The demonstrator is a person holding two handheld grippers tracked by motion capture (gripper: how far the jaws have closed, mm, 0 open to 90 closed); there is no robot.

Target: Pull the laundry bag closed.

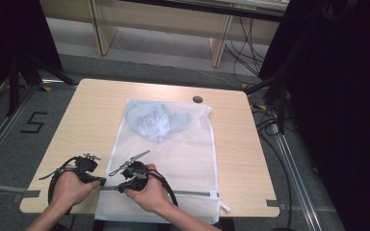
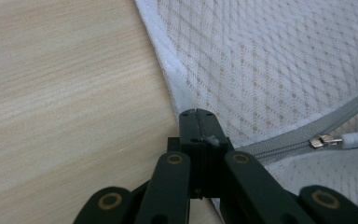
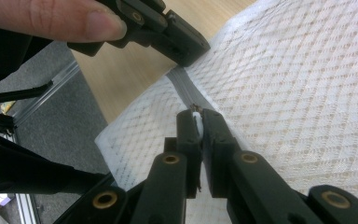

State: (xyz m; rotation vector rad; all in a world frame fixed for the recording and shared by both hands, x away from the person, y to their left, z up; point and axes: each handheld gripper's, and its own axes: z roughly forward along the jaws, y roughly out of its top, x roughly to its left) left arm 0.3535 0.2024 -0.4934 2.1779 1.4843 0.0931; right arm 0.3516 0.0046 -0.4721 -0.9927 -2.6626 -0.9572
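Observation:
A white mesh laundry bag (image 1: 183, 149) lies flat on the wooden table (image 1: 86, 115), with a light blue garment (image 1: 154, 120) bunched inside its far end. A grey zipper (image 1: 192, 193) runs along the bag's near edge. My left gripper (image 1: 100, 182) is shut on the bag's corner (image 2: 186, 100) where the zipper ends; its jaws meet with the fabric pinched between them. My right gripper (image 1: 120, 187) points toward it and is shut on the white zipper pull (image 3: 197, 122), a short way along the zipper (image 3: 185, 87). The metal slider (image 2: 324, 141) sits just in front of its tips.
A round cable hole (image 1: 197, 99) is set in the table near the far edge. Black stands (image 1: 19, 72) and dark curtains flank the table. Cables (image 1: 270, 125) trail over the floor on the right. A wooden bench (image 1: 164, 24) stands behind.

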